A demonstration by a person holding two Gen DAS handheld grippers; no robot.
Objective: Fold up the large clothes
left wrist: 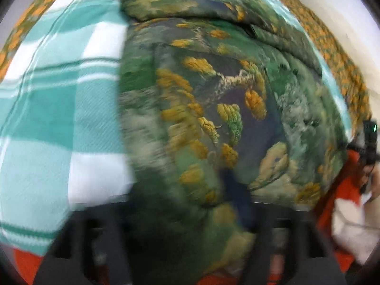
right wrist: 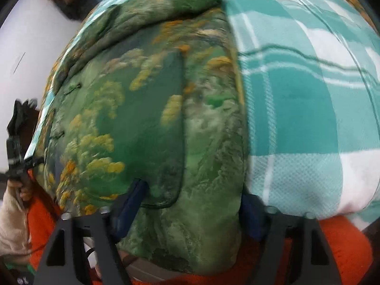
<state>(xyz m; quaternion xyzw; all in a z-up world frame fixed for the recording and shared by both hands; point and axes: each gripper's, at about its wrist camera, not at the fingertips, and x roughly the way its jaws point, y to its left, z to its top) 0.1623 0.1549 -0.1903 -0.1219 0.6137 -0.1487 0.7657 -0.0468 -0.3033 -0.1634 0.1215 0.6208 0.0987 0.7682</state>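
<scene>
Both hand-held grippers, left (left wrist: 190, 249) and right (right wrist: 190, 216), are clamping the jacket (right wrist: 147, 123) hem at bottom frame; left view blurred, so probably a thin bite, risking slipping mid-fold.

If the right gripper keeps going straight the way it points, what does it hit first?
The green printed jacket: its near hem already sits between the right gripper's blue-padded fingers, apparently pinched. Beyond it probably lies the checked blanket.

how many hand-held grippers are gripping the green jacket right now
2. The left hand-held gripper pinches the green jacket at its near hem, and the right hand-held gripper clamps the same hem beside the checked blanket.
</scene>
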